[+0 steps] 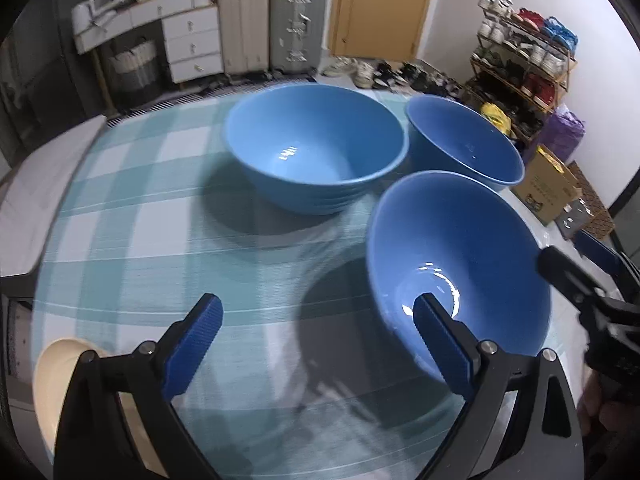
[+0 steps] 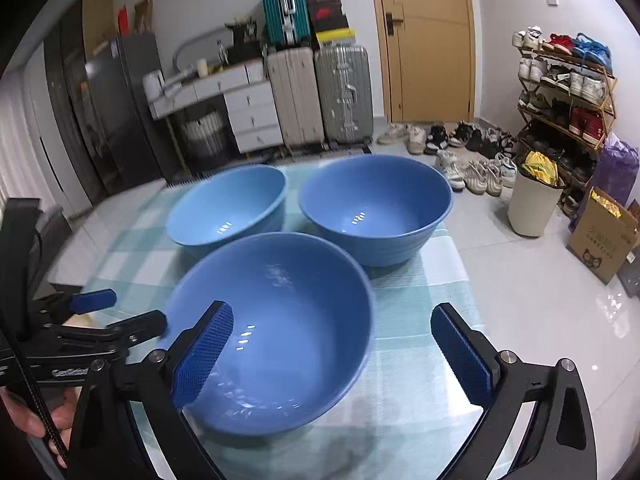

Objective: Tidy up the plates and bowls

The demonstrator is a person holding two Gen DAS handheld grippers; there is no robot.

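On the checked worktop (image 2: 420,300), the nearest bowl (image 2: 276,328) sits just ahead of both gaping, empty tongs, right tongs (image 2: 332,344) nearer than left tongs (image 1: 318,332).

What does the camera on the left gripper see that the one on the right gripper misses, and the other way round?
Only the left wrist view shows a cream dish at the table's near left corner. Only the right wrist view shows a white bin on the floor and a teal suitcase stacked up high. Both show three blue bowls, the nearest bowl between the open left gripper and open right gripper, plus the checked tablecloth.
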